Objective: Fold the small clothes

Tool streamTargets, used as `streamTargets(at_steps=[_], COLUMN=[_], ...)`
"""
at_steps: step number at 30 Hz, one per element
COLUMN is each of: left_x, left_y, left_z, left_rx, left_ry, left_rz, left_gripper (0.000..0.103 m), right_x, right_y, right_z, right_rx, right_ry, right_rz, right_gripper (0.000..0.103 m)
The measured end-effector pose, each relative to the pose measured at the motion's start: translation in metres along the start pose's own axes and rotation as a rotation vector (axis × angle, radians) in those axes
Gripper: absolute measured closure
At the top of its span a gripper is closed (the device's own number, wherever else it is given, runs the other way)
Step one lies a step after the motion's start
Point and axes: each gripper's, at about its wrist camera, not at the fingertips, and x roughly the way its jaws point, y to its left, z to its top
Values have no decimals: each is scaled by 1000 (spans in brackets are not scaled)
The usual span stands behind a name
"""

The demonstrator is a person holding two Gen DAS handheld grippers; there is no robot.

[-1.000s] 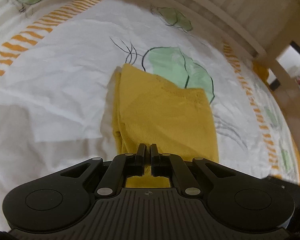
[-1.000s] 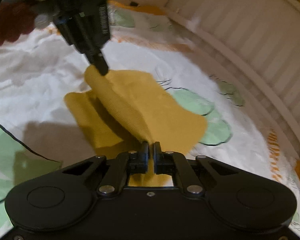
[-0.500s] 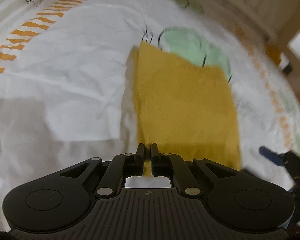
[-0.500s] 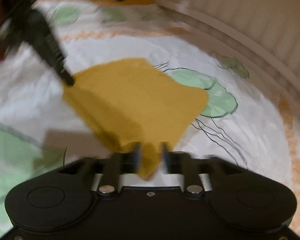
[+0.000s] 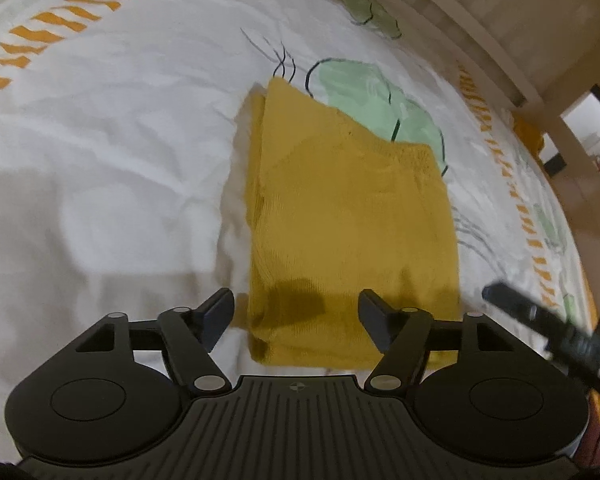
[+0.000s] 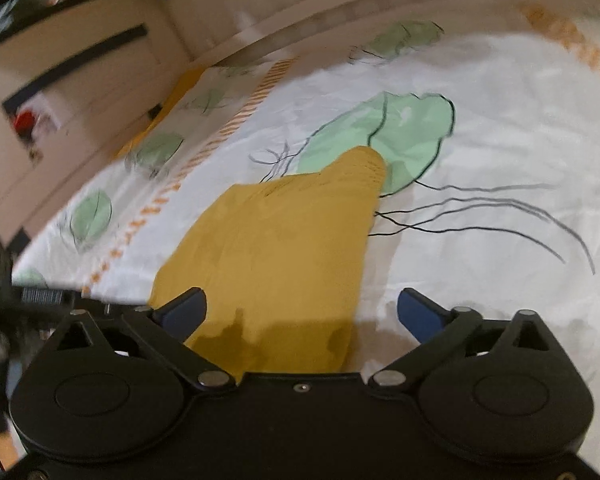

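Both jaws are opening: left gripper [image 5: 296, 312] and right gripper [image 6: 302, 310] release the folded mustard-yellow knit garment [image 5: 352, 220] onto the white leaf-printed bedsheet [image 5: 120, 140]. Next probably another fold, needing fresh grips.

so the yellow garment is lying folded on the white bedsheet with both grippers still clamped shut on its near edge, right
Not quite. The yellow garment does lie folded on the white bedsheet, but neither gripper is clamped on it. The left gripper and right gripper both have their jaws opening, pads clear of the cloth. Each wrist view shows this.
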Motion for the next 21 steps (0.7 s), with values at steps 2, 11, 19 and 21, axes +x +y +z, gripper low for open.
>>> streamTargets(at_steps=[2, 11, 19, 21], left_x=[7, 25, 41, 43], left_y=[-1, -5, -13, -17], left_z=[-3, -4, 0, 0], left_rx=[8, -32, -69, -56], left_ry=[22, 49, 40, 40], left_rz=[12, -45, -104, -98], left_gripper=[36, 12, 12, 12], right_x=[6, 42, 73, 80], right_y=[-11, -41, -43, -45], right_z=[4, 17, 32, 36], right_rx=[54, 175, 149, 161], right_ry=[5, 52, 63, 62], right_rz=[8, 101, 182, 198], right_gripper=[1, 0, 0, 0])
